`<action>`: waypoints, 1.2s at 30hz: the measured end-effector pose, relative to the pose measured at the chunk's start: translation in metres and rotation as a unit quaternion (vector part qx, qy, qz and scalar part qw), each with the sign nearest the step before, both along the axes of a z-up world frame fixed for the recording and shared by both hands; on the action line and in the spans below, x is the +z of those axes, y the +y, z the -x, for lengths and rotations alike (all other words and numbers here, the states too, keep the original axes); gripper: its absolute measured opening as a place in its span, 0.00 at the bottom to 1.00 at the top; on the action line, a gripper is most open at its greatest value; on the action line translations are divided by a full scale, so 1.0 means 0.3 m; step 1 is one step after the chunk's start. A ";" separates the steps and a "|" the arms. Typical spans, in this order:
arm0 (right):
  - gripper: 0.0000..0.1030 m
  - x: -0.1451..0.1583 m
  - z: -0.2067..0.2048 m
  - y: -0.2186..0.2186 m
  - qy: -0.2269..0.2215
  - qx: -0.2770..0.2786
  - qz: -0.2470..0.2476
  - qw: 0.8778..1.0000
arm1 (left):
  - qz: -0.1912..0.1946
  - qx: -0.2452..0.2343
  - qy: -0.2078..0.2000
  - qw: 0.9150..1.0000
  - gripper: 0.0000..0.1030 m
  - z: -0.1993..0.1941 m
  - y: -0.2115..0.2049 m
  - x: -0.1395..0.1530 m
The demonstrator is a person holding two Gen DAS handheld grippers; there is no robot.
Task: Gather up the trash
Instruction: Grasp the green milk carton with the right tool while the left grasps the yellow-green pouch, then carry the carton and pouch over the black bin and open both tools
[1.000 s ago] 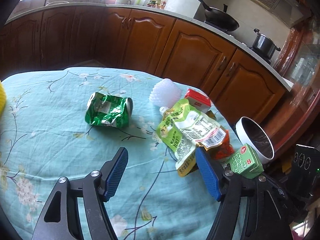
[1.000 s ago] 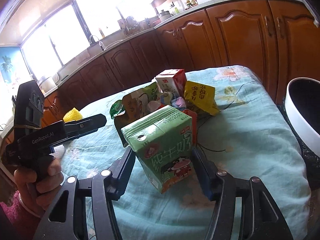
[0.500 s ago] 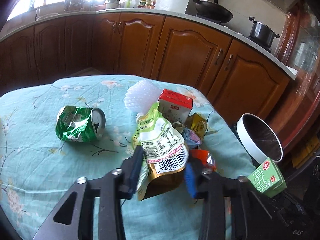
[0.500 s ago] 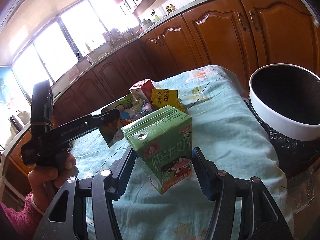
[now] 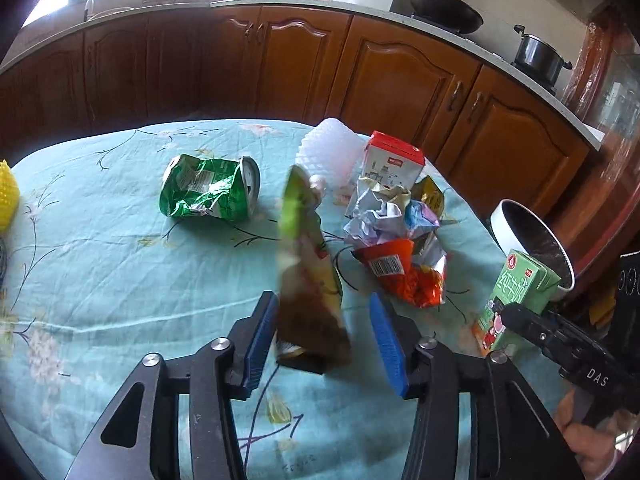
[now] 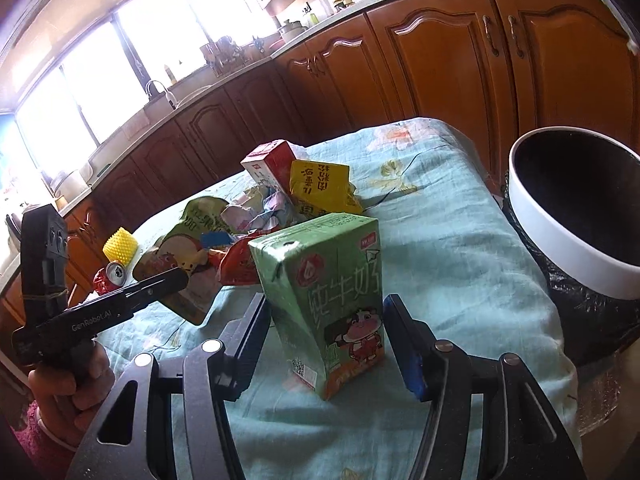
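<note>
The right gripper (image 6: 326,336) is clamping the green milk carton (image 6: 324,288) for the bin (image 6: 576,216) to its right, while the left gripper (image 5: 324,338), jaws parted, is loosely bracketing a snack pouch (image 5: 308,264).

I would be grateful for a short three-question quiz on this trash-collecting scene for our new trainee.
1. True or false: the right gripper is shut on the green milk carton.
2. Which item lies crushed on its side on the tablecloth, apart from the wrapper pile?
A) a green can
B) a glass bottle
C) a spoon
3. Short answer: what colour is the top of the upright carton behind the wrapper pile?

Key: 1 true; 2 A; 3 red.
</note>
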State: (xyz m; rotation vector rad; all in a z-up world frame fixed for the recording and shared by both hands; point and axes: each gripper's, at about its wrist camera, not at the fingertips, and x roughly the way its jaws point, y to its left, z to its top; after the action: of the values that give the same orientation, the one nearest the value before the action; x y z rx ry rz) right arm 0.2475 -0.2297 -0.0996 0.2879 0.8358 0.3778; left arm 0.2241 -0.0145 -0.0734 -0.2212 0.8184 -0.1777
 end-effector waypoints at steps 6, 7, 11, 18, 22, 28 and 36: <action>0.58 -0.028 -0.047 0.008 0.016 -0.001 0.019 1.000 | -0.007 0.001 -0.004 1.000 0.51 -0.056 -0.026 -0.022; 0.58 -0.037 -0.055 0.009 0.023 -0.001 0.019 1.000 | -0.010 0.000 0.000 1.000 0.51 -0.065 -0.031 -0.029; 0.58 -0.053 -0.072 0.017 0.033 -0.003 0.022 0.999 | 0.010 0.008 0.016 1.000 0.45 -0.090 -0.015 -0.071; 0.31 -0.031 -0.066 0.015 0.015 -0.009 0.022 1.000 | 0.030 0.014 0.007 0.999 0.32 -0.071 0.026 -0.072; 0.30 -0.010 -0.043 0.009 0.006 -0.009 0.017 1.000 | 0.034 0.010 -0.014 0.999 0.31 0.004 0.028 -0.034; 0.30 0.014 0.006 -0.025 0.000 -0.014 0.004 1.000 | 0.033 -0.019 -0.047 0.998 0.31 0.108 -0.005 0.044; 0.30 0.068 0.055 -0.135 -0.016 -0.041 -0.003 0.999 | 0.024 -0.082 -0.093 0.992 0.32 0.198 -0.125 0.153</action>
State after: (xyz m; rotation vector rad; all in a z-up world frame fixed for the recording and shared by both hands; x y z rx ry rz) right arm 0.2309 -0.2703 -0.0792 0.3200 0.7895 0.3067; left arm 0.1648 -0.0519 -0.0274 -0.1786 0.6475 -0.3680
